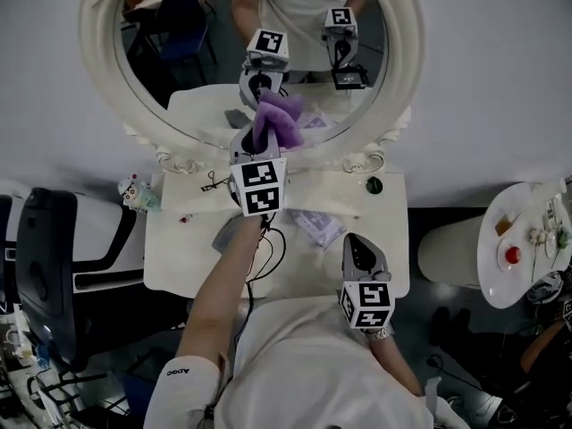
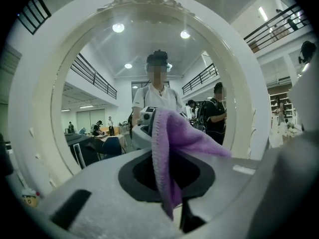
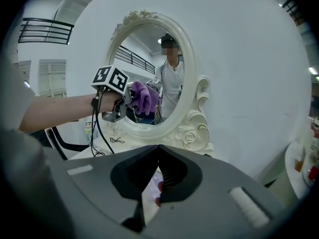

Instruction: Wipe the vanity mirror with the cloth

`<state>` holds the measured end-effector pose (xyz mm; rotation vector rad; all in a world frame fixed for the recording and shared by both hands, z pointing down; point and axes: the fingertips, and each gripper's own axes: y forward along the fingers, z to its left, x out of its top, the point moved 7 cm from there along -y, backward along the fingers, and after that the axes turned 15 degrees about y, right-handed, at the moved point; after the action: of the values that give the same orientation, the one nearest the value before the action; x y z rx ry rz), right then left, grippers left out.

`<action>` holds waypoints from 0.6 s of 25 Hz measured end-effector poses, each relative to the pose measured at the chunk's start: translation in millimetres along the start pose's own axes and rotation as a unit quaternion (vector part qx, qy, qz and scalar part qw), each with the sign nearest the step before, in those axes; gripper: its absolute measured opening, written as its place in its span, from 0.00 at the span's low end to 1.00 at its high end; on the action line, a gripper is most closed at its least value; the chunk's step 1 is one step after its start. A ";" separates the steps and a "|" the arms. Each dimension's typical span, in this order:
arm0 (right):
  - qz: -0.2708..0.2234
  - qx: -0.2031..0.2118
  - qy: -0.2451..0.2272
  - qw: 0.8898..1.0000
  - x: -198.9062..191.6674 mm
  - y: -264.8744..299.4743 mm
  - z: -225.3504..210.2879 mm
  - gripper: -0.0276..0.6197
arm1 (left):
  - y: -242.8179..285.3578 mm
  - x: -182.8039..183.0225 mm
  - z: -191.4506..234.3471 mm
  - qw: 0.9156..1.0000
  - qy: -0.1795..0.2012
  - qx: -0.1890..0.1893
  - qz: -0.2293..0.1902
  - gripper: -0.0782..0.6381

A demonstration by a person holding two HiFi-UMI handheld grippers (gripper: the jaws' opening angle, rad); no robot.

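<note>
The oval vanity mirror [image 1: 143, 105] in its cream carved frame stands at the back of the white vanity table [image 1: 179, 248]. My left gripper [image 1: 259, 137] is shut on a purple cloth [image 1: 279, 119], held up at the lower middle of the glass; whether the cloth touches the glass I cannot tell. In the left gripper view the purple cloth [image 2: 174, 148] hangs between the jaws with the mirror frame [image 2: 30, 113] filling the picture. My right gripper [image 1: 357, 248] is shut and empty, low over the table's near right. From the right gripper view the mirror [image 3: 192, 128] and the cloth [image 3: 142, 97] show ahead.
On the table lie a patterned packet [image 1: 317, 224], a small figure [image 1: 134, 191] at the left corner, a dark green knob [image 1: 374, 185] at the right and a black cable [image 1: 268, 248]. A black chair [image 1: 45, 266] stands left, a round white side table [image 1: 514, 257] right.
</note>
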<state>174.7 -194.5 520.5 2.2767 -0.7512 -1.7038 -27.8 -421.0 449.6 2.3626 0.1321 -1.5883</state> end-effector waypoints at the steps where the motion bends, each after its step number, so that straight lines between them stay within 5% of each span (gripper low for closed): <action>1: 0.001 0.005 -0.004 1.000 0.9 2.6 4.6 0.05 | -2.4 -6.5 11.5 1.000 0.003 0.007 0.005 0.17; 15: 0.018 0.015 -0.015 1.000 -1.5 17.3 18.6 0.05 | -29.3 -86.2 145.9 0.986 -0.016 0.144 0.080 0.16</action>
<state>152.2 -205.8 523.7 2.2476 -0.8241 -1.7247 -198.2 -427.9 472.2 2.4808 -0.3077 -1.6597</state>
